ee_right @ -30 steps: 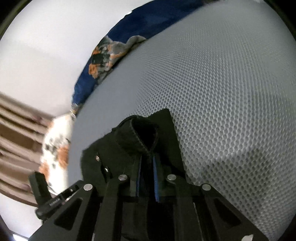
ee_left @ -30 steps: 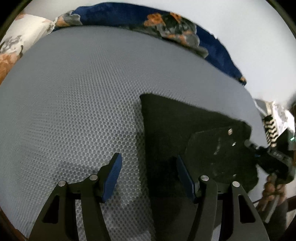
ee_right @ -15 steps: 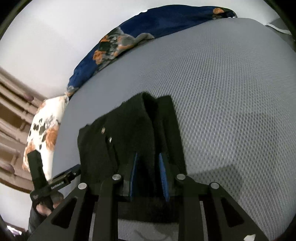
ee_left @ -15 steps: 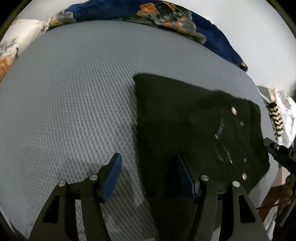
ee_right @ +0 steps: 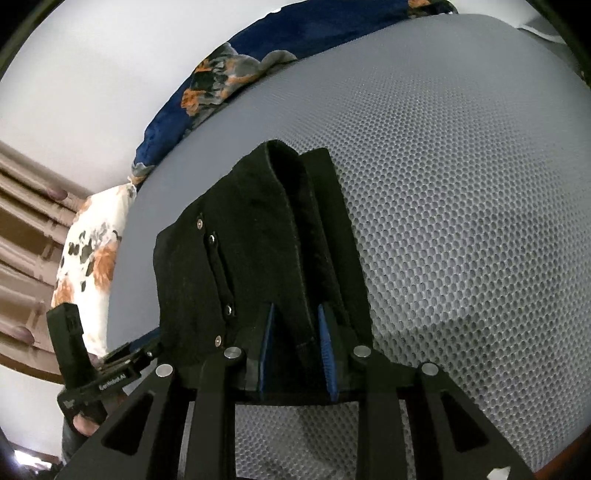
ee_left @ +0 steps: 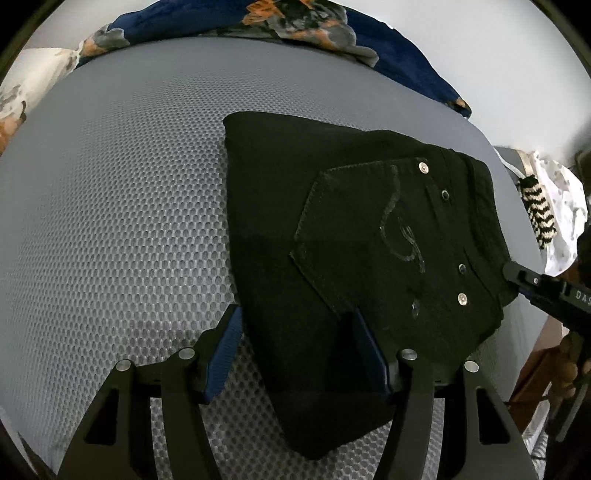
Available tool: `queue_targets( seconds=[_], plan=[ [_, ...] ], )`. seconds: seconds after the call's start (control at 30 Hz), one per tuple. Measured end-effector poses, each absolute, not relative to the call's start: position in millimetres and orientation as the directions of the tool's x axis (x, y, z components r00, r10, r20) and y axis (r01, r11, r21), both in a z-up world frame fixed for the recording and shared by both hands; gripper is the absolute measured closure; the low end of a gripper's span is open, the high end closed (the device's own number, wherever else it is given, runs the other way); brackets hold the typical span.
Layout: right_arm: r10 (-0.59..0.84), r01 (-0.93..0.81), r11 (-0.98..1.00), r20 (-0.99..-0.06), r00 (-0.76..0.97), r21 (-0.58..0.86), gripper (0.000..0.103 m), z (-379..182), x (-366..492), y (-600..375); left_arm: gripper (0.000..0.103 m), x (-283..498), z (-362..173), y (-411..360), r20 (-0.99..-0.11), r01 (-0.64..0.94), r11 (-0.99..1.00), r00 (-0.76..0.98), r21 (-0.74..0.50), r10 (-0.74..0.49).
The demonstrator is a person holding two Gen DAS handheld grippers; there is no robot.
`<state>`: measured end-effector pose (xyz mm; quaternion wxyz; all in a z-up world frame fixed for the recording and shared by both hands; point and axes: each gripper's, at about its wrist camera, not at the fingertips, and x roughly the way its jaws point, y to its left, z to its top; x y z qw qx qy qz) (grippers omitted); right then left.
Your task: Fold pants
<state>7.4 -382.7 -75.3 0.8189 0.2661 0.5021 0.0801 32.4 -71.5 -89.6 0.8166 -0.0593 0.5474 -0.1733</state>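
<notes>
The black denim pants (ee_left: 332, 229), folded into a thick rectangular bundle, lie on the grey honeycomb-mesh mattress (ee_left: 110, 221) of a bed, near its front edge. A stitched back pocket (ee_left: 369, 236) with silver rivets faces up on the top layer.

The left tongs (ee_left: 295, 354) are spread wide. Their blue-padded fingers (ee_left: 221, 354) straddle the near corner of the pants: one finger rests over bare mattress just beside the bundle's left edge, the other over the black cloth. Whether the pads touch the fabric cannot be told.

The right tongs (ee_right: 295, 350) are partly apart, with a raised fold of the pants' edge standing between their blue pads (ee_right: 325, 350). The pads sit close on either side of the fold, but a firm pinch cannot be confirmed.

Beyond the pants, at the mattress's far edge, lies a rumpled navy blanket with orange and grey flowers (ee_left: 295, 26). A white pillow with orange floral print (ee_right: 88, 258) sits past the mattress's side, beside brown curtains (ee_right: 26, 229).
</notes>
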Motion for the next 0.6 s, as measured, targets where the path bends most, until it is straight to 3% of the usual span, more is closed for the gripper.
queue_targets(
  seconds=[0.07, 0.17, 0.6],
  plan=[
    [0.371, 0.137, 0.86, -0.787, 0.493, 0.492, 0.089, -71, 4, -381, 0.041, 28, -89, -72, -0.875, 0.22, 0.934, 0.341, -0.281, -0.344],
    [0.351, 0.132, 0.867, -0.776, 0.524, 0.481, 0.092, -62, -3, -376, 0.041, 24, -89, -72, -0.877, 0.223, 0.936, 0.343, -0.272, -0.337],
    [0.267, 0.153, 0.903, -0.804, 0.531, 0.4, 0.094, -53, -18, -362, 0.041, 15, -88, -71, -0.881, 0.246, 0.937, 0.344, -0.25, -0.325]
  ],
)
